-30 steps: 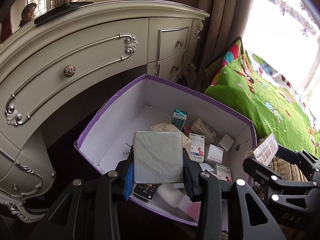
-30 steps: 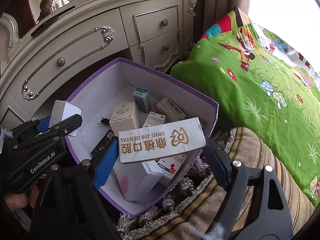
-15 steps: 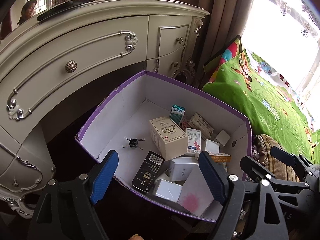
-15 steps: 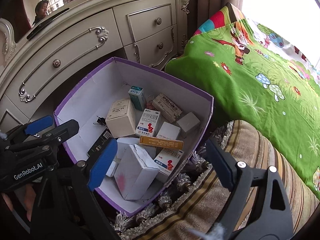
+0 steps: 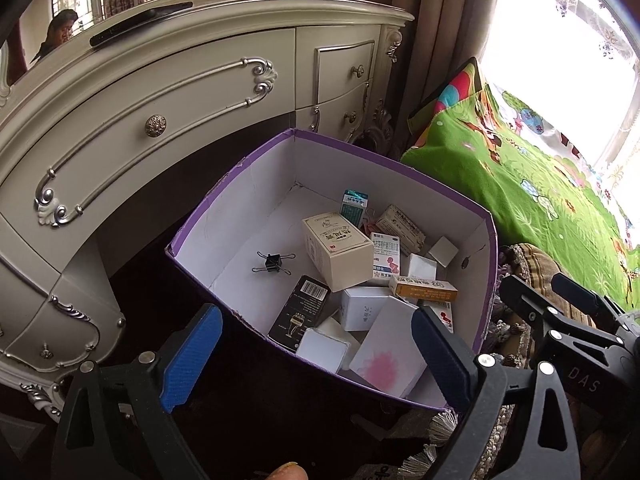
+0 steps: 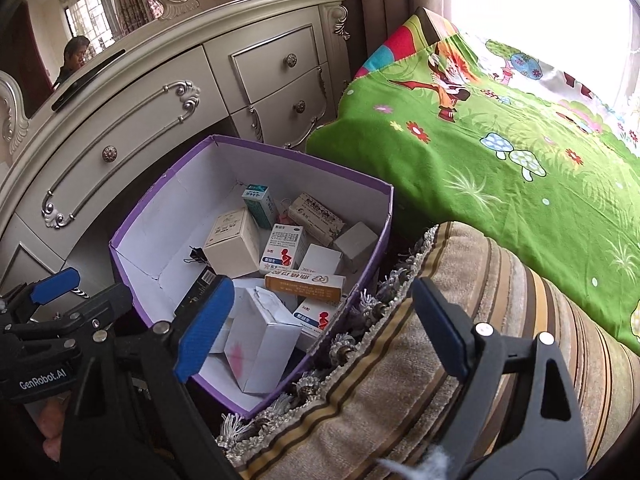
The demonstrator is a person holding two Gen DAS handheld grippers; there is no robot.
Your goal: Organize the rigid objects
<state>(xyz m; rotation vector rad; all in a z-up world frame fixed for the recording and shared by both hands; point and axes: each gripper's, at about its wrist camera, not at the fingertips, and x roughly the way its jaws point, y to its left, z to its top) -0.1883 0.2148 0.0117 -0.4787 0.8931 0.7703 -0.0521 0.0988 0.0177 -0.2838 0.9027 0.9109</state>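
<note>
Below both empty claws, left [image 5: 316, 354] opening, right [image 6: 324, 330] wide, boxes fill the purple carton [image 5: 224, 208].

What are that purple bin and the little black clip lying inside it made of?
The purple bin looks like cardboard: thin, creased walls, matte white inside, purple outside, with a slightly frayed rim. The black clip appears to be a metal binder clip: a dark painted body with thin wire handles splayed out on both sides.

A cream carved wooden dresser [image 5: 208, 92] with silver handles stood behind. A green cartoon-print bedspread [image 6: 520, 140] lay beside a striped tasselled cushion [image 6: 460, 340].
</note>
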